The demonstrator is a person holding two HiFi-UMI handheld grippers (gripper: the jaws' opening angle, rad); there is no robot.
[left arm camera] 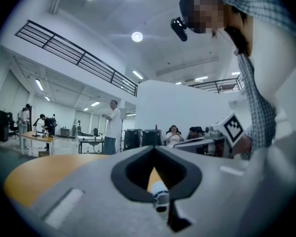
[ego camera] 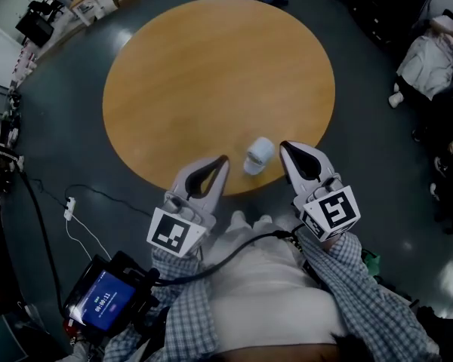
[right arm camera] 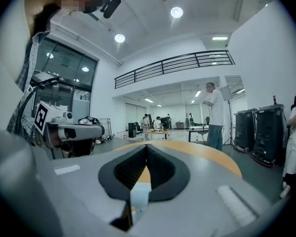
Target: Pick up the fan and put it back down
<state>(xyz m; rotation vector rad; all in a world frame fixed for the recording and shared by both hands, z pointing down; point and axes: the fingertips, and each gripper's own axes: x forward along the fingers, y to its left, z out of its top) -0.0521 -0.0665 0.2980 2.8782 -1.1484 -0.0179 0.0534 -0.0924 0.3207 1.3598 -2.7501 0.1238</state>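
Note:
A small white fan (ego camera: 259, 155) lies on the round wooden table (ego camera: 211, 74) near its front edge. My left gripper (ego camera: 224, 159) hovers just left of the fan and my right gripper (ego camera: 282, 145) just right of it, both above the table edge and apart from the fan. Both grippers are shut, tips touching, with nothing held. In the left gripper view the jaws meet at the left gripper (left arm camera: 154, 148), and the fan (left arm camera: 161, 195) shows low through the gap. In the right gripper view the right gripper (right arm camera: 147, 146) is shut, with the fan (right arm camera: 140, 199) below it.
A power strip (ego camera: 69, 207) and cables lie on the dark floor at left. A device with a blue screen (ego camera: 106, 296) hangs at the person's left side. Bags and seated people crowd the right (ego camera: 430, 59). A person stands beyond the table (left arm camera: 111, 127).

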